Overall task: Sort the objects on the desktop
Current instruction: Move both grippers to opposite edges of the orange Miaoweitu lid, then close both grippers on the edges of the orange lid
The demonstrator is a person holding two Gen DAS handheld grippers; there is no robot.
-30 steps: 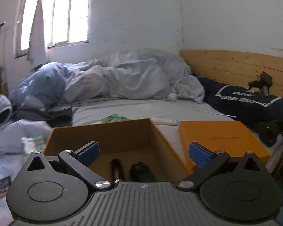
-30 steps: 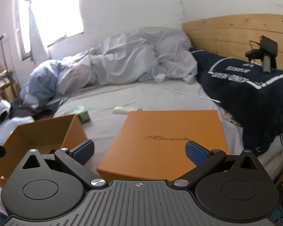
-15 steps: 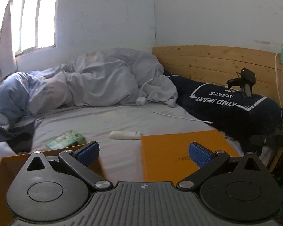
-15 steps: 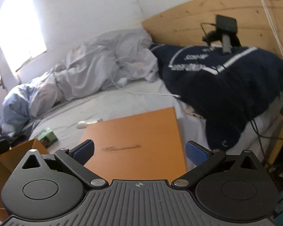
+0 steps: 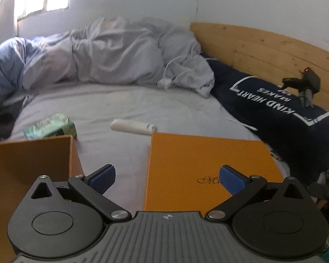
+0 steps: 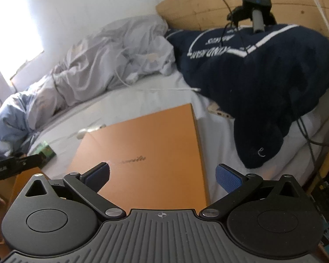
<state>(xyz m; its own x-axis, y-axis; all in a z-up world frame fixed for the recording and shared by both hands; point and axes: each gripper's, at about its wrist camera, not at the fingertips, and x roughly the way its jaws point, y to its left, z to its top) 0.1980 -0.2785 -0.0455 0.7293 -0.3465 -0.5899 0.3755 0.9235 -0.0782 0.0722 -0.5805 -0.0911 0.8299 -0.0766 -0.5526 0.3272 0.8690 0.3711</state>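
Left wrist: orange lid [image 5: 199, 166] edge, bare sheet [image 5: 125, 100]

One orange lid [image 5: 206, 166] — one open box [image 5: 30, 160] — one green packet [image 5: 52, 125] — one white tube [image 5: 132, 127].

Box lid [image 5: 199, 160] orange, dark script; small box [image 5: 51, 125] green, print blurred; pillow [image 5: 274, 105] navy, white lettering; sheet [image 5: 120, 100] pale grey.

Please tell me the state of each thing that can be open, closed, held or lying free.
Left gripper: open, empty.
Right gripper: open, empty.
Orange box: open, no lid.
Orange lid: flat on bed, apart from box.
White tube: lying free.
Green packet: lying free behind box.
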